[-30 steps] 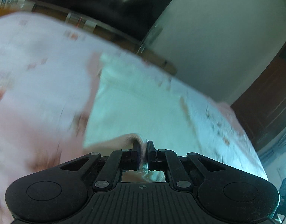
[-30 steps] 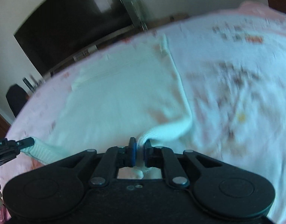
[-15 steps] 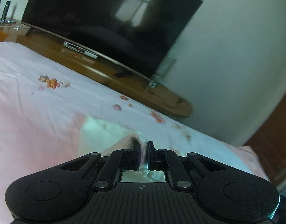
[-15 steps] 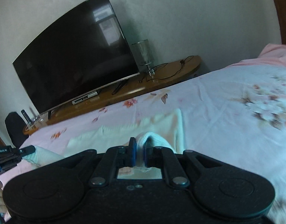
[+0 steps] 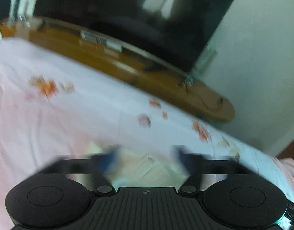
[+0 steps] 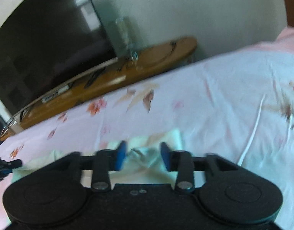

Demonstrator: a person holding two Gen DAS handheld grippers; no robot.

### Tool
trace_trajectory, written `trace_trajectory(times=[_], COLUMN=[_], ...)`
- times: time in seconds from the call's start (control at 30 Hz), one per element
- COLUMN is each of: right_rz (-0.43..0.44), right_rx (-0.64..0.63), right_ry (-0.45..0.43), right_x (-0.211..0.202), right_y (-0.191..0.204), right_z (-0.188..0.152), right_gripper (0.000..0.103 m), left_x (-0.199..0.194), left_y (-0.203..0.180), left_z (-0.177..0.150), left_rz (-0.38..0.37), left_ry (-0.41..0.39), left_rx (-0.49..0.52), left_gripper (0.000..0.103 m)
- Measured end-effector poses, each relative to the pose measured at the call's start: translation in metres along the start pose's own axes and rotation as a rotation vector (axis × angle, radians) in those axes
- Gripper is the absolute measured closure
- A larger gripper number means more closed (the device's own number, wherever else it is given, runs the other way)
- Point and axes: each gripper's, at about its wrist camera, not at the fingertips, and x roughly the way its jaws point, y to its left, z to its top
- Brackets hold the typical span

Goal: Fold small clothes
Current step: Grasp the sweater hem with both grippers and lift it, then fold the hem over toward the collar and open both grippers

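Observation:
A small pale cream-and-mint garment [image 5: 147, 167] lies folded on the pink floral bedsheet [image 5: 51, 118], seen low in both wrist views. My left gripper [image 5: 145, 160] is open, its blurred blue-padded fingers spread either side of the cloth. My right gripper [image 6: 143, 155] is open too, with the garment [image 6: 147, 153] lying loose between its fingers. The left gripper's tip [image 6: 5, 165] shows at the far left of the right wrist view.
A wooden TV bench [image 5: 127, 72] with a large dark television [image 5: 127, 13] runs along the far side of the bed. A glass lamp [image 6: 125, 36] stands on the bench. A white cord [image 6: 252, 134] lies on the sheet at right.
Both grippers were shut on the garment's edge and carried it forward over the cloth. Now both have opened and the garment lies released between their fingers.

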Motion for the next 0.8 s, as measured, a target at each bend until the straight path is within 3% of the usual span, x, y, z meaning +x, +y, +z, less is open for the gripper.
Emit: trace_trajectory(times=[0.03,0.13,0.3,0.37,0.43,0.57,0.7,0.8], right_rz=[-0.011,-0.003,0.030,0.020,-0.037,-0.072,-0.094,-0.081], right_rx=[-0.024,-0.115,-0.316,-0.360,-0.418,-0.447,-0.447,-0.423], right_ry=[-0.017,-0.037,0.084,0.104,0.120,0.107,0.105,0.099], right_x=[-0.002,-0.010,0.019,0.028,0.037,0.050,0.060,0.046], right_y=[0.002,0.015,0.049,0.059,0.061,0.051,0.050,0.053], right_z=[0.001,-0.001,-0.018,-0.024,-0.031,-0.026,-0.025,-0.022], right_gripper=[0.052,0.056,0.066,0.069,0.068,0.067,0.067,0.067], left_x=[-0.004,-0.006,0.007,0.014,0.030,0.046,0.046,0.017], left_y=[-0.002,-0.011,-0.032,-0.037,-0.032,-0.027,-0.021,-0.021], left_z=[0.001,-0.008,-0.042,-0.052,-0.056,-0.054,-0.040,-0.040], left_rz=[0.001,-0.015,-0.031,0.020,0.065,0.132,0.151,0.116], left_ry=[-0.024,0.023,0.089,0.077,0.115,0.072,0.090,0.051], left_rx=[0.021,0.122,0.282,0.334,0.342,0.367,0.281,0.277], left_gripper=[0.013,0.013,0.014,0.014,0.018,0.018,0.018,0.018])
